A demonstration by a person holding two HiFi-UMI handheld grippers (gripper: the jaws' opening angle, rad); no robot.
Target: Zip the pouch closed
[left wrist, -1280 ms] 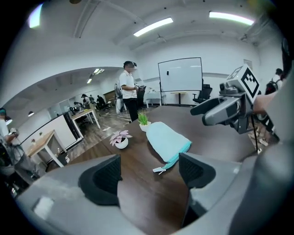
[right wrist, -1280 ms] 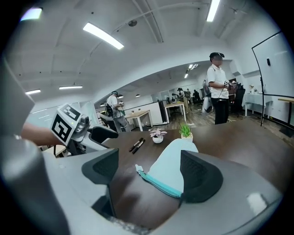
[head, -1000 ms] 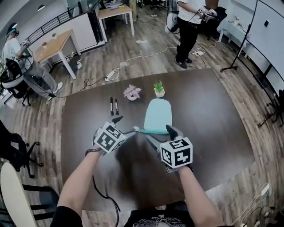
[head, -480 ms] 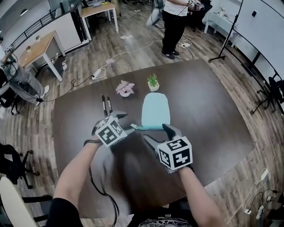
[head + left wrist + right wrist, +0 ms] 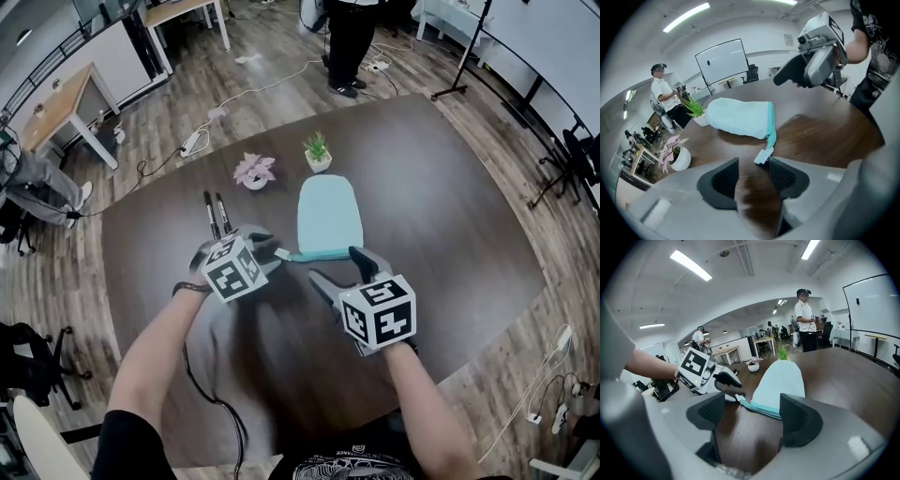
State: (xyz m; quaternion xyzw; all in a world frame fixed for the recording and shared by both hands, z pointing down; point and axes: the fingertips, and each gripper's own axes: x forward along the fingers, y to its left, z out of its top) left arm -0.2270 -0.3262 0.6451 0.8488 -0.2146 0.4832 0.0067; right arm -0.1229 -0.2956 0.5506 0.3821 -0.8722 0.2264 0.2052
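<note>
Shifted nearer and rolled: my left gripper, tipped steeply down, jaws just narrowing but apart, zip tab at their tips. Right gripper: jaws wide, pouch just ahead.

the left gripper sits low over the dark wooden table. its jaws stand partly apart and have just been closing. the white zipper tab lies at the mouth of the gap, by the tip of the right-hand pad, with nothing pinched. behind the tab the light blue pouch lies flat. the right gripper hovers at upper right. a green plant and a pink plant stand at the left.
</note>
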